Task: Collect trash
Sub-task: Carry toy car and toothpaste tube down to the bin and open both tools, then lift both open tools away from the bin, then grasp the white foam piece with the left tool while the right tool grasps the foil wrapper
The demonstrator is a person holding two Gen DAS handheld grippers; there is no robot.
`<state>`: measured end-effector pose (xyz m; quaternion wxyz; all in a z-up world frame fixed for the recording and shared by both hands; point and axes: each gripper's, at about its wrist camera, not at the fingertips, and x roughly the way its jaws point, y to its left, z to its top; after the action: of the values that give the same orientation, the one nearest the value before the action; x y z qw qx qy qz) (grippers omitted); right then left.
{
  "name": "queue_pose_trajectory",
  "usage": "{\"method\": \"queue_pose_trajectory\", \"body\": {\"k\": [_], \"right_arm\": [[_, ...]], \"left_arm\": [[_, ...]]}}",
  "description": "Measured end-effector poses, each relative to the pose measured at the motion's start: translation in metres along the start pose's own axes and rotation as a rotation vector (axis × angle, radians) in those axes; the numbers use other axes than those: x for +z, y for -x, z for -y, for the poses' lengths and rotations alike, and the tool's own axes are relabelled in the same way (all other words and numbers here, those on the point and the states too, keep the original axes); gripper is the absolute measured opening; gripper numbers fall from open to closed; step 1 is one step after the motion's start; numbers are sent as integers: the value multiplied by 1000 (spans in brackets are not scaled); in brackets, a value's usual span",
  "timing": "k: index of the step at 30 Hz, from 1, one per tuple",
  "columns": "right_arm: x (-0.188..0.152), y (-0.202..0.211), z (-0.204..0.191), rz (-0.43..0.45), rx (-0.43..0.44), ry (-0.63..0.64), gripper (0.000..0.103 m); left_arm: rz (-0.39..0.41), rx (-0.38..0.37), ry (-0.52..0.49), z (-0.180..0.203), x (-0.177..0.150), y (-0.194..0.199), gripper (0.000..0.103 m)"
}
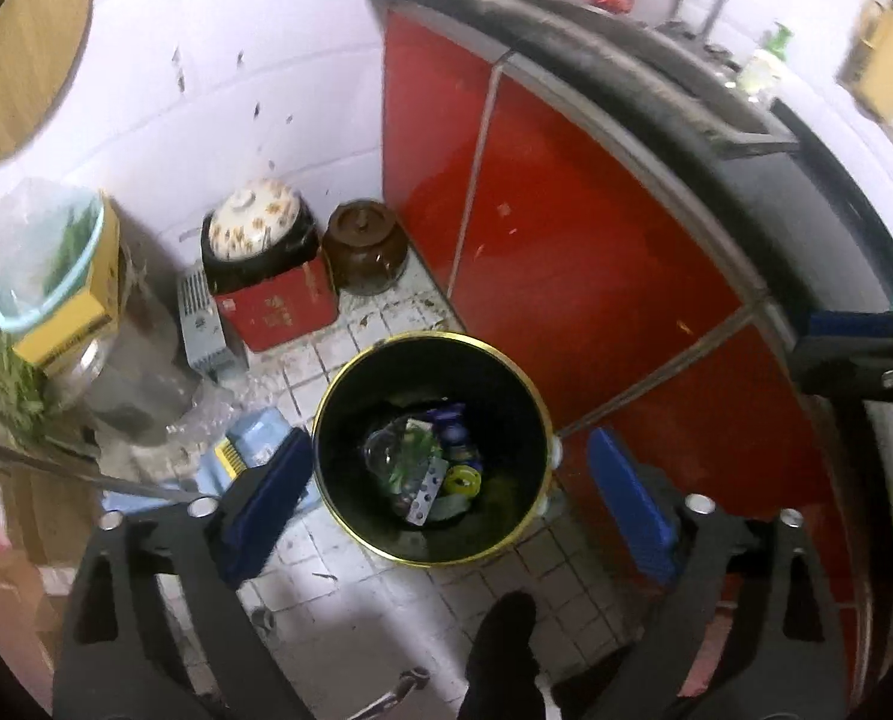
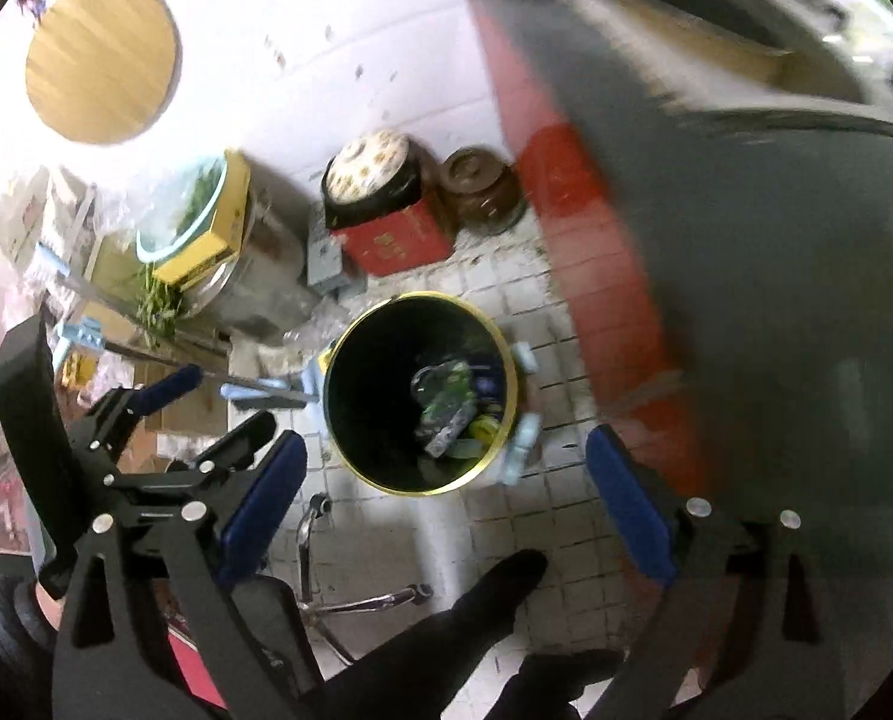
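Both the left hand-held gripper (image 1: 449, 495) and the right hand-held gripper (image 2: 446, 495) hang wide open and empty. Below them, on the tiled floor (image 1: 380, 594), stands a round black gold-rimmed bin (image 1: 350, 396) holding crumpled wrappers (image 1: 425, 462).

Glossy red cabinet (image 1: 566, 228), matt blk bin (image 1: 434, 450)

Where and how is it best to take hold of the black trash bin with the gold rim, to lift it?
Probably the gold rim of the trash bin, taken from above. The bin stands upright on the tiled floor with its mouth open and the trash low inside, so one finger can go inside the wall and one outside. The near side looks freest; the red cabinet is close behind it. Both grippers are open and empty.
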<state>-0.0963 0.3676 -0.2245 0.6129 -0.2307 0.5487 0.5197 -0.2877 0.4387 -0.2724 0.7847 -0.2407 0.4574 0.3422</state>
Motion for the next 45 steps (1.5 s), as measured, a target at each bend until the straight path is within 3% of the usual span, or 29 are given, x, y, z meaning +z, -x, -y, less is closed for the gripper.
{"method": "queue_pose_trajectory", "body": {"k": [3,6,12,15,20,23,30,45], "right_arm": [[-20,63,26,79,-54,-47,94],[-49,129,60,158,-142,-108,95],[-135,237,146,303,-351,-334,95],[-186,282,185,346,-460,-455,95],[-279,342,234,423,-562,-639,95],[-330,366,251,454,-582,-722,95],[-402,398,267,483,-605,-790,95],[-419,392,291,468,-561,-737,94]], "left_arm": [[7,0,-67,37,11,28,96],[29,-51,-184,90,25,57,96],[75,-244,-454,233,36,98,96],[100,-324,-625,320,26,118,96],[82,-452,-751,425,-4,148,96],[68,-517,-811,472,-27,167,96],[76,-548,-949,524,-76,187,96],[25,-513,-972,574,-101,168,96]]}}
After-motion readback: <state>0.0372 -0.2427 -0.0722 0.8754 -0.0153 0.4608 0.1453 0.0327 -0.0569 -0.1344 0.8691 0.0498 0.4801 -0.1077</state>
